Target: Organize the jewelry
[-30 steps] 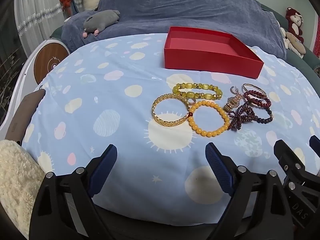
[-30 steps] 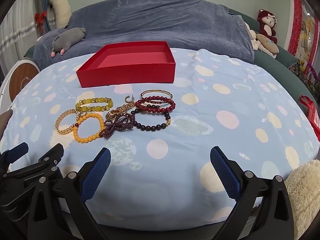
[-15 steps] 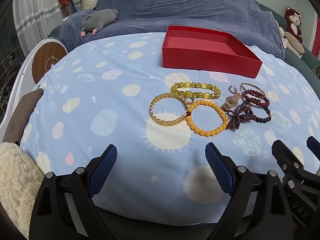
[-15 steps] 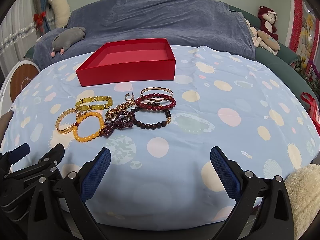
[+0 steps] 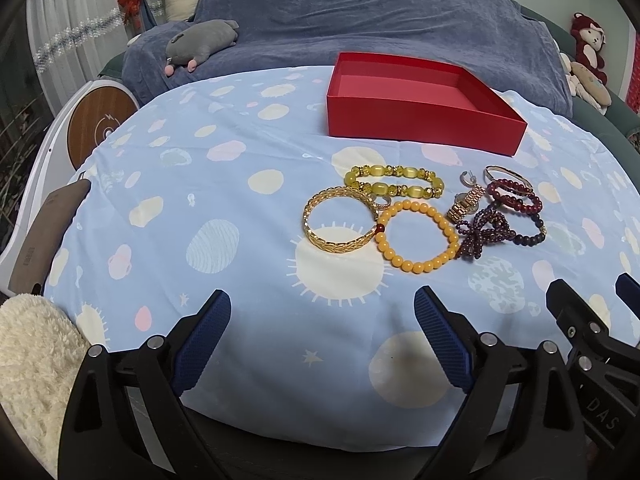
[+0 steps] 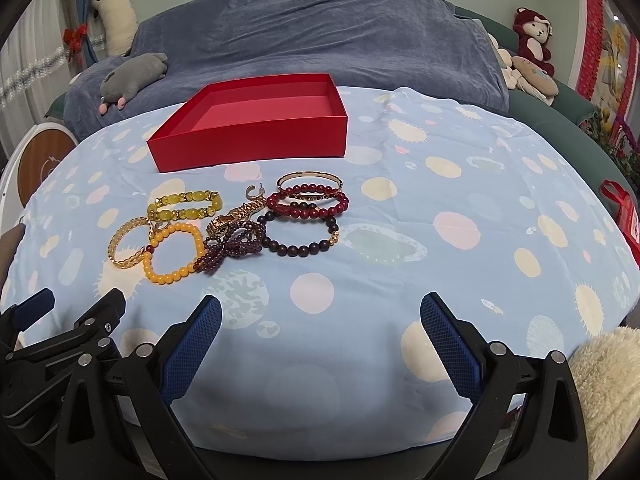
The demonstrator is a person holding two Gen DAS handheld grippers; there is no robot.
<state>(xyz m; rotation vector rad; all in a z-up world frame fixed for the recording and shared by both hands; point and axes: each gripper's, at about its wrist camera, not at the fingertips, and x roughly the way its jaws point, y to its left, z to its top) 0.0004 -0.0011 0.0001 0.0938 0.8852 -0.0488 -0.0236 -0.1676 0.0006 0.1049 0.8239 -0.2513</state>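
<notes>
An empty red box (image 5: 424,120) (image 6: 256,140) stands at the far side of a table under a blue spotted cloth (image 5: 224,216). In front of it lie several bracelets: a gold bangle (image 5: 340,221) (image 6: 127,242), an orange bead bracelet (image 5: 418,237) (image 6: 173,252), a yellow-green stone bracelet (image 5: 394,182) (image 6: 185,205), a dark purple bead string (image 5: 482,232) (image 6: 232,249), red bead bracelets (image 5: 514,196) (image 6: 308,202), a dark bead bracelet (image 6: 302,236) and a gold watch (image 6: 236,216). My left gripper (image 5: 322,334) and right gripper (image 6: 320,338) are open and empty, near the table's front edge.
A blue-covered sofa (image 5: 380,32) stands behind the table with a grey plush (image 5: 200,44) and a red monkey toy (image 6: 534,40). A round wooden-faced device (image 5: 102,124) stands at the left. Cream fleece (image 5: 36,360) shows at the near left.
Both grippers have drawn slightly closer to the table; the box and bracelets appear a little lower and larger. Nothing was picked up or moved.
</notes>
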